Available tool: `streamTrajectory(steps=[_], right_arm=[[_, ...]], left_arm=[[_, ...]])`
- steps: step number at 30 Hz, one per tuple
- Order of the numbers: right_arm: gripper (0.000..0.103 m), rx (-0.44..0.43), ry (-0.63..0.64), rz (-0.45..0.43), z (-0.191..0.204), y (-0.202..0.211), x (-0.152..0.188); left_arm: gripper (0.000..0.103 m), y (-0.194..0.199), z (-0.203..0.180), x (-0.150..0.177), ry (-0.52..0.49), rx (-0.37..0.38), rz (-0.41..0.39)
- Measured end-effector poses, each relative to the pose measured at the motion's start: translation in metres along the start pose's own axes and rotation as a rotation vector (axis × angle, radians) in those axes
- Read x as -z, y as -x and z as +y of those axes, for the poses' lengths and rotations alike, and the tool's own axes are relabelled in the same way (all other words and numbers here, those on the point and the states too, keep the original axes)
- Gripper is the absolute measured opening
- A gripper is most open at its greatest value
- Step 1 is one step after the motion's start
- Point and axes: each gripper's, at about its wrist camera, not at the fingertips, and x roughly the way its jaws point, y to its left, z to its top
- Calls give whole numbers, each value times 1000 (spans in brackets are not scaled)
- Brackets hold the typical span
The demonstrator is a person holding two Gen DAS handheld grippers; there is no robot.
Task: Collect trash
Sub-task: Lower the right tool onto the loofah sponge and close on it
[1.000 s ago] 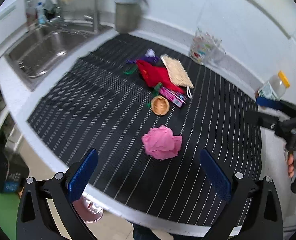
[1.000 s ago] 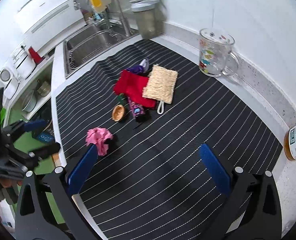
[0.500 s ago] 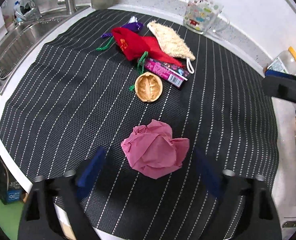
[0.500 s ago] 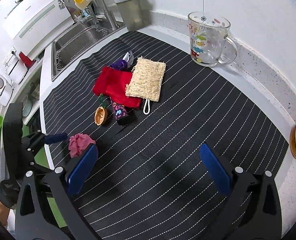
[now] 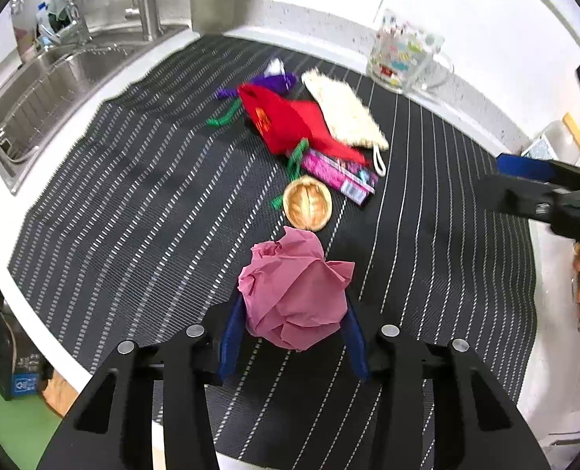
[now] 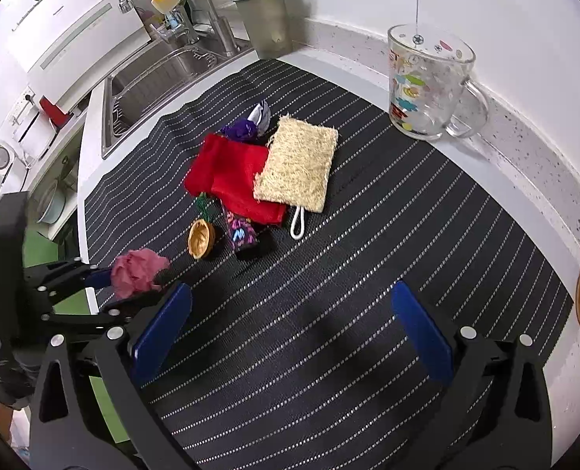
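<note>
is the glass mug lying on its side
No, the glass mug stands upright by the wall, just off the edge of the striped mat, with its open mouth facing up and its handle to the right.

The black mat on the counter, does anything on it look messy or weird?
Yes. A jumble sits mid-mat: a red cloth under a straw scrubber, a candy wrapper, green ribbon and an empty walnut shell. Nearer the edge, the left gripper is closing around a crumpled pink paper ball.
</note>
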Motion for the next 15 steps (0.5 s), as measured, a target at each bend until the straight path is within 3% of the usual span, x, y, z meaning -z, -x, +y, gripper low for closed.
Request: streamTrajectory(steps=[7, 15], right_arm=[[100, 10, -22, -4, 0, -21, -31], [100, 20, -60, 37, -4, -70, -67]], left_arm=[[43, 36, 9, -20, 6, -10, -82], [43, 41, 28, -40, 12, -14, -107]])
